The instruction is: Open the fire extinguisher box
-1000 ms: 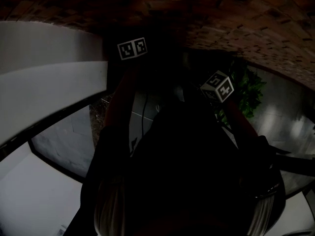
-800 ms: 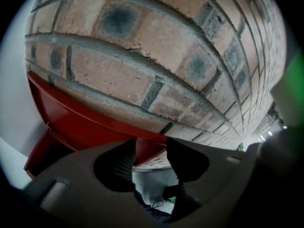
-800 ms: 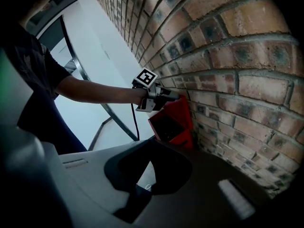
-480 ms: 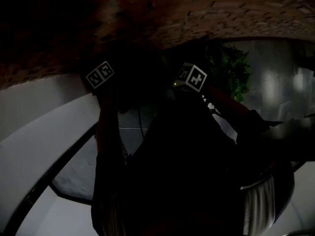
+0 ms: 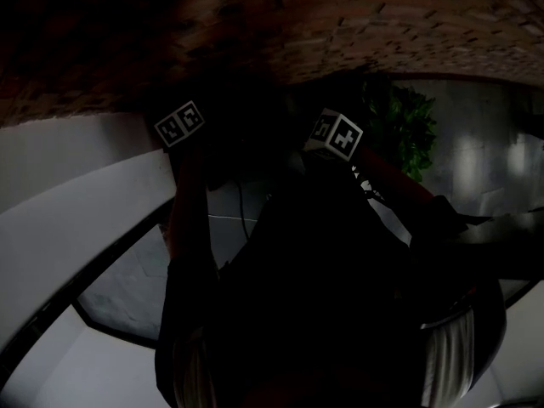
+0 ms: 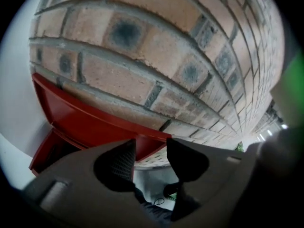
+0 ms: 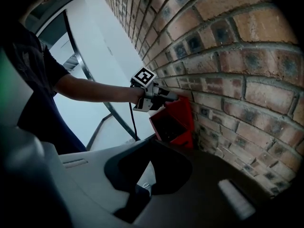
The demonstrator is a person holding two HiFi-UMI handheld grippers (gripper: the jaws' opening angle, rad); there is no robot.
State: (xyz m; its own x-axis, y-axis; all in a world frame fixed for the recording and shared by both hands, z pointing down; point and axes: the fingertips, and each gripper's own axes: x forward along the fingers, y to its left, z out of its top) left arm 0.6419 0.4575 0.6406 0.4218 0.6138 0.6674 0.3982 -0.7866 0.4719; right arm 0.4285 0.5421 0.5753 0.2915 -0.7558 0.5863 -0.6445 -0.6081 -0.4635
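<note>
Left tongs [image 6: 151, 150] lower; box [image 7: 174, 123] upright

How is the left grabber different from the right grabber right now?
The left gripper has its jaws apart; the right gripper has its jaws together. The left gripper is up at the top edge of the red fire extinguisher box, which shows in its gap; the right gripper hangs back from the box, holding nothing. Both face the brick wall.
</note>
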